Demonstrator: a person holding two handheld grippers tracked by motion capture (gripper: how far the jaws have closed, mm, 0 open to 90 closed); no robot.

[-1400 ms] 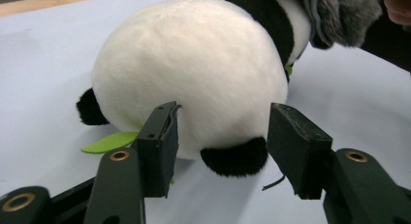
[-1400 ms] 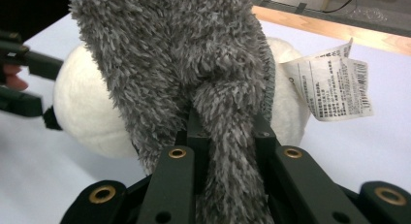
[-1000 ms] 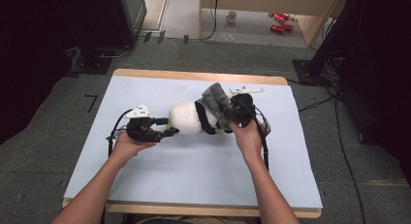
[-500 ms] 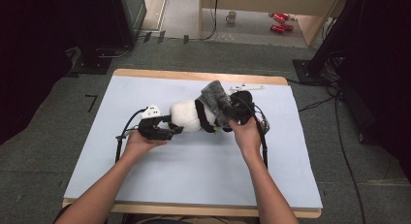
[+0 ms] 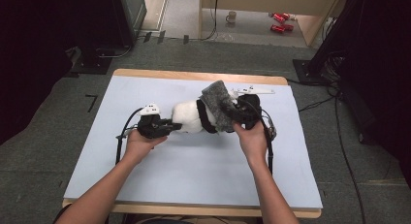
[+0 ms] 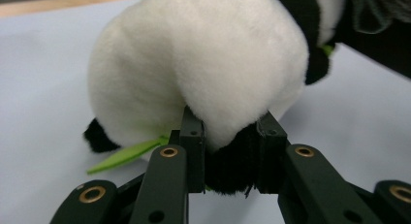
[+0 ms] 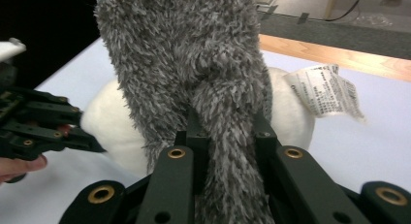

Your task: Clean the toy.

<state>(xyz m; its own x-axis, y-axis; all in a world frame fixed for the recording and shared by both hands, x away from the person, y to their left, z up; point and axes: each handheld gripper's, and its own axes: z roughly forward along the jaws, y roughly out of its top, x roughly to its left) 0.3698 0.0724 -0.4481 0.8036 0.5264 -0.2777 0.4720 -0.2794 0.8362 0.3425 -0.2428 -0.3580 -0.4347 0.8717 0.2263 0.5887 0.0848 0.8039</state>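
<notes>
panda toy's [image 5: 190, 118] head end: hidden in the high view behind the grey fuzzy cloth [image 5: 219, 106] draped over its right part
panda toy's top: cut off by the upper edge in the left gripper view
black limb [image 6: 231, 161]: pinched by the left gripper [image 6: 231, 136], so its tip is covered by the jaws
grey fuzzy cloth's upper end: runs out past the top edge in the right gripper view
cloth's lower end: lost between the right gripper's [image 7: 227, 136] jaws
white label [image 7: 324, 90]: print too small and creased to read
red things on the far floor [image 5: 280, 23]: too small to tell what they are
</notes>
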